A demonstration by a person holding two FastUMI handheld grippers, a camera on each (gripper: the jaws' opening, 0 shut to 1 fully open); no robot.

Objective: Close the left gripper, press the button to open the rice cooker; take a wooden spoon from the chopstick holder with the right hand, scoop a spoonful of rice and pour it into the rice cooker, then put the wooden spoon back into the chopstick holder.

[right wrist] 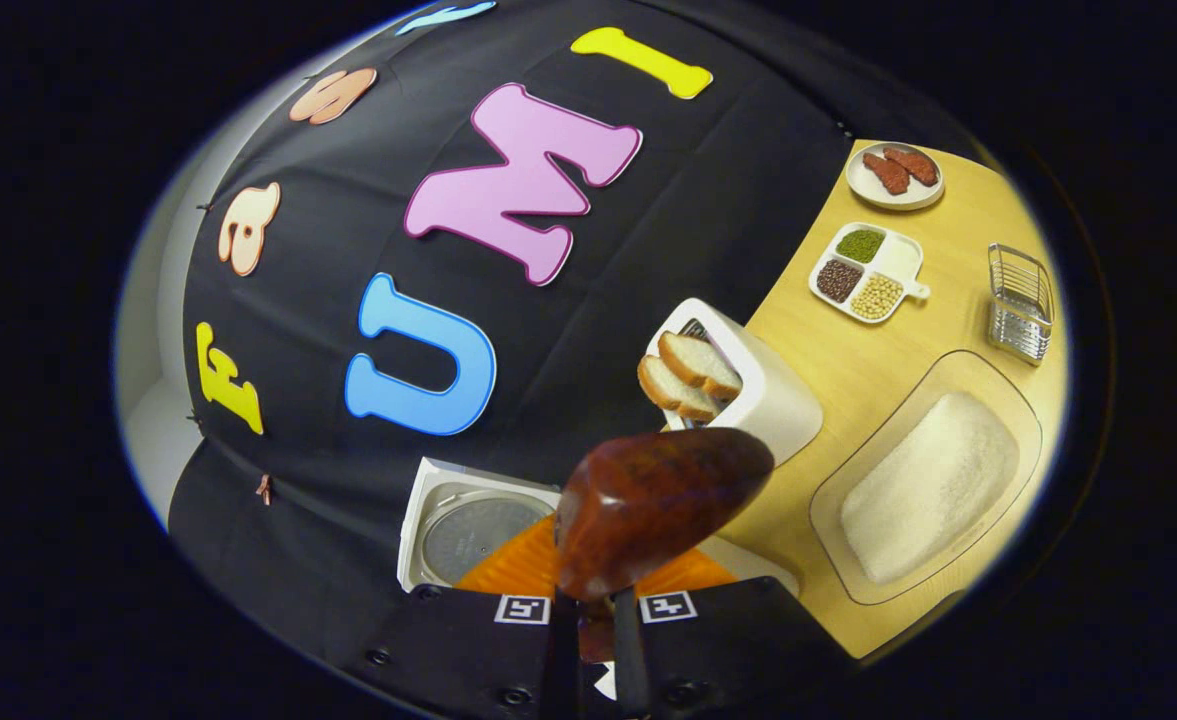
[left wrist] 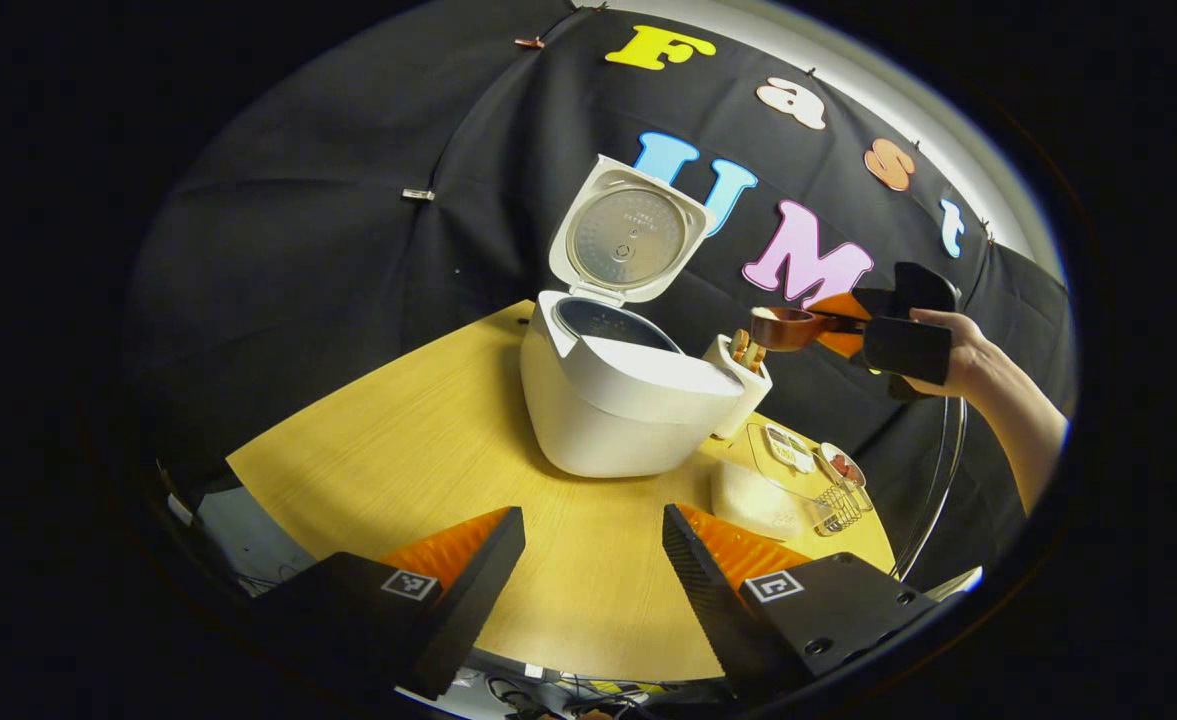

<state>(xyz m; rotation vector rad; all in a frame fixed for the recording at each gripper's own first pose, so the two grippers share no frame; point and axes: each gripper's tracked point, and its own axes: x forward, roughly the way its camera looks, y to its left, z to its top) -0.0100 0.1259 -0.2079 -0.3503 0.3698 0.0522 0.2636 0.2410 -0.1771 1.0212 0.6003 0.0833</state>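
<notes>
Right claw clamped on wooden spoon, cooker lid up.
Left claw (left wrist: 593,545) released, low over worktop (left wrist: 428,450). Past it, rice cooker (left wrist: 618,400) stands open. Right claw (right wrist: 588,640) grips wooden spoon (right wrist: 653,505) by the handle, bowl above chopstick holder (left wrist: 743,385); rice tray (right wrist: 928,480) alongside.

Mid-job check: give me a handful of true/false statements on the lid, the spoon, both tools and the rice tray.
1. The rice cooker lid stands open. True.
2. The right tool holds nothing. False: it is shut on the wooden spoon.
3. The left tool is open above the table. True.
4. The spoon sits in the chopstick holder. False: it is held up in the air near the holder.
5. The clear tray has a heap of rice. True.
</notes>
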